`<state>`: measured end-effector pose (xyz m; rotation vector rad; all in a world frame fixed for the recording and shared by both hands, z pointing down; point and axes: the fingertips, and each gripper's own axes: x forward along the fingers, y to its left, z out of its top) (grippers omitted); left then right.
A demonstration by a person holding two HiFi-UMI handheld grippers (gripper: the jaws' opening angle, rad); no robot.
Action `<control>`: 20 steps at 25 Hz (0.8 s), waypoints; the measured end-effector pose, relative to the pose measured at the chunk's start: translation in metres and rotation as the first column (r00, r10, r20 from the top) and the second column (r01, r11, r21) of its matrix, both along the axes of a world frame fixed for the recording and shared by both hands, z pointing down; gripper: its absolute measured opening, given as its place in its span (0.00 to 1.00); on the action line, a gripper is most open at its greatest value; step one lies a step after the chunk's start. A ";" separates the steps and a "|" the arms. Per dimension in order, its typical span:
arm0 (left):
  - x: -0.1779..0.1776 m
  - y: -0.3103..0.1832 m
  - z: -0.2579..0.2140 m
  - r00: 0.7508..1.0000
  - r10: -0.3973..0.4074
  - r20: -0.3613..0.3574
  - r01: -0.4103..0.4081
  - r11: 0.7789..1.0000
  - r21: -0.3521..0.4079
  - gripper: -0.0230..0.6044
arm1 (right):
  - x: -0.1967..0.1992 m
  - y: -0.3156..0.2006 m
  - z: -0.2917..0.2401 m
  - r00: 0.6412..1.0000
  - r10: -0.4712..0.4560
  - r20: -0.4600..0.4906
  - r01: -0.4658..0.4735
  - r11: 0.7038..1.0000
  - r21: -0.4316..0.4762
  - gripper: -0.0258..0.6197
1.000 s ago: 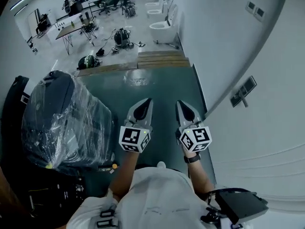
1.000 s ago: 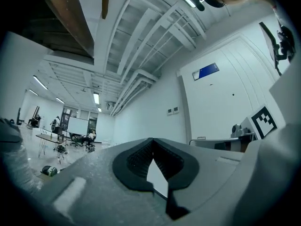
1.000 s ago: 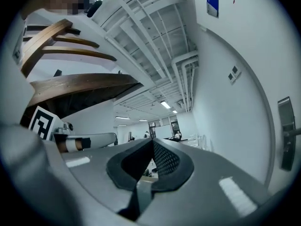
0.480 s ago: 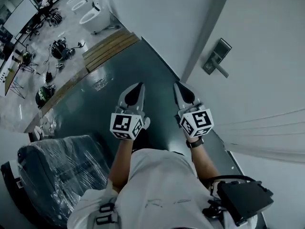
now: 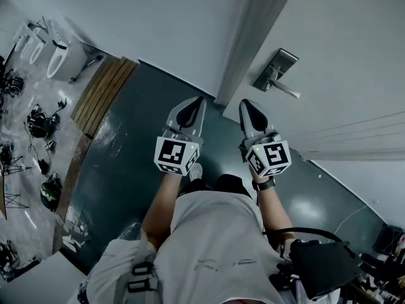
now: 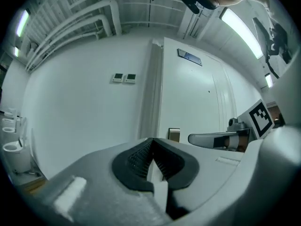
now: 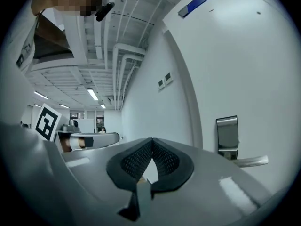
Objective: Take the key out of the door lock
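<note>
A white door (image 5: 342, 75) stands ahead on the right, with a silver lock plate (image 5: 273, 70) and lever handle (image 5: 288, 92). No key can be made out on it at this distance. My left gripper (image 5: 196, 104) and right gripper (image 5: 247, 106) are held side by side at chest height, both shut and empty, short of the door. The right gripper sits just below and left of the handle. In the right gripper view the lock plate (image 7: 227, 134) and lever (image 7: 252, 161) are to the right of the shut jaws. In the left gripper view the plate (image 6: 174, 134) peeks over the jaws.
The door frame (image 5: 253, 37) runs between door and white wall. Dark green flooring (image 5: 126, 163) lies underfoot, with wooden boards (image 5: 104, 97), toilets (image 5: 60, 56) and loose gear (image 5: 39, 122) at the left. A black box (image 5: 323, 266) hangs at the person's right hip. Wall switches (image 6: 124, 78) are left of the frame.
The head view has swung right toward the door; the lock plate and handle now sit closer, above the right gripper. The wrapped chair has left view. Both grippers stay shut.
</note>
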<state>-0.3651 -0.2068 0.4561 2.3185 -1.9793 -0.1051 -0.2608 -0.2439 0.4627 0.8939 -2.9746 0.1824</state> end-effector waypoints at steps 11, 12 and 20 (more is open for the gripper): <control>0.069 -0.110 -0.013 0.949 0.314 -0.022 -0.314 0.949 0.028 0.04 | 0.068 -0.063 -0.009 0.952 0.304 -0.016 -0.304 0.952 0.020 0.03; 0.077 -0.118 -0.016 0.943 0.331 -0.019 -0.330 0.943 0.033 0.04 | 0.079 -0.070 -0.011 0.945 0.328 -0.012 -0.328 0.945 0.021 0.03; 0.091 -0.159 -0.037 0.931 0.364 0.031 -0.365 0.928 0.074 0.04 | 0.103 -0.097 -0.013 0.927 0.373 0.027 -0.373 0.928 0.000 0.03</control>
